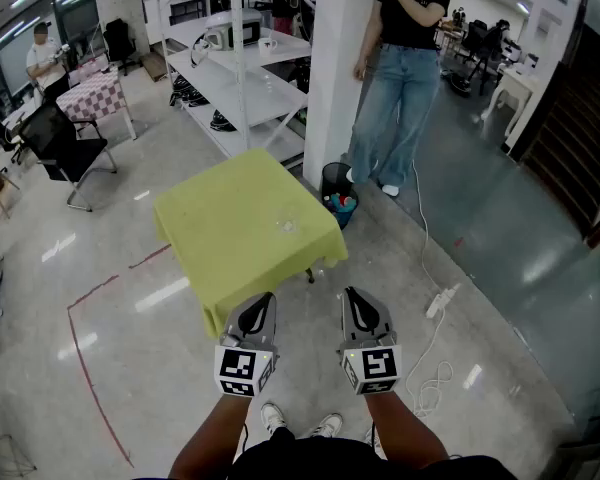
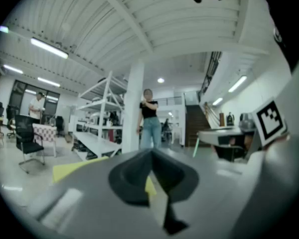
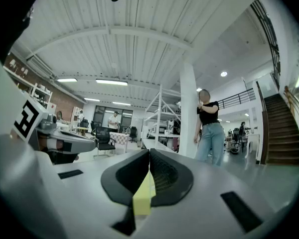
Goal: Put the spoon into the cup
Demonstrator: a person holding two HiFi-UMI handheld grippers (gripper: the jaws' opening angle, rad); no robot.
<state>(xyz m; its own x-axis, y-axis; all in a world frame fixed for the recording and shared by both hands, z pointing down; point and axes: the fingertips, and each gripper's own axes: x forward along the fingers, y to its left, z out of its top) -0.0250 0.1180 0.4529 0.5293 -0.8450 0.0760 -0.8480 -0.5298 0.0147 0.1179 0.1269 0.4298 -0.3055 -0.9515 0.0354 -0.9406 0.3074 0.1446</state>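
Now, table (image 1: 230,230): square, draped yellow cloth.
Cup (image 1: 288,226): clear, tiny, blurred, near right corner.
Left gripper (image 1: 266,298): jaws pressed together, empty.
Right gripper (image 1: 352,294): likewise.

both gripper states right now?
Left grey two-jaw gripper: closed, holding nothing.
Right grey two-jaw gripper: closed, holding nothing.

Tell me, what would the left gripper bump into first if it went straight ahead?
Probably the yellow table. The left gripper, jaws shut, points toward its near edge with nothing in between. Height is hard to judge, so it might skim over the top instead.
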